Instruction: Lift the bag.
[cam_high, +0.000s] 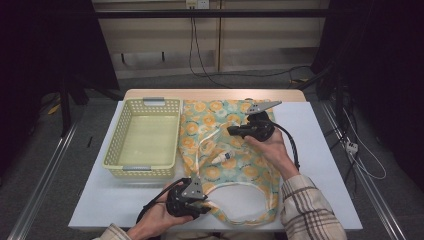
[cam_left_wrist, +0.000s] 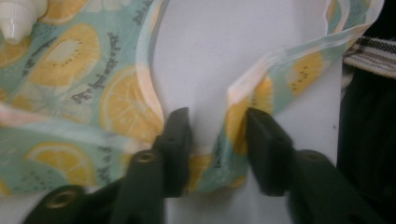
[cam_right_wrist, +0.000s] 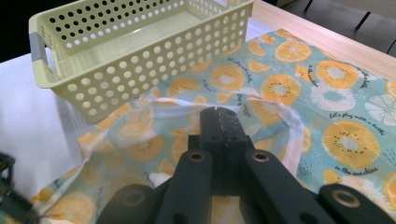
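Note:
A fabric bag (cam_high: 200, 125) printed with orange slices lies flat on the white table (cam_high: 325, 150). A small white bottle (cam_high: 223, 157) rests on it, and its cap end is also at the top left of the left gripper view (cam_left_wrist: 18, 18). My left gripper (cam_high: 207, 206) is at the near edge of the table. Its jaws stand apart on either side of the bag's strap (cam_left_wrist: 243, 116), with table showing between them. My right gripper (cam_high: 231, 131) (cam_right_wrist: 219, 114) is shut on the bag's upper rim (cam_right_wrist: 280, 109), which it holds slightly raised.
A pale yellow perforated basket (cam_high: 145, 171) (cam_right_wrist: 140, 79) stands empty to the left of the bag. A plaid sleeve (cam_high: 310, 210) comes in at the lower right. Dark floor and cables lie beyond the table's far wooden edge (cam_high: 210, 94).

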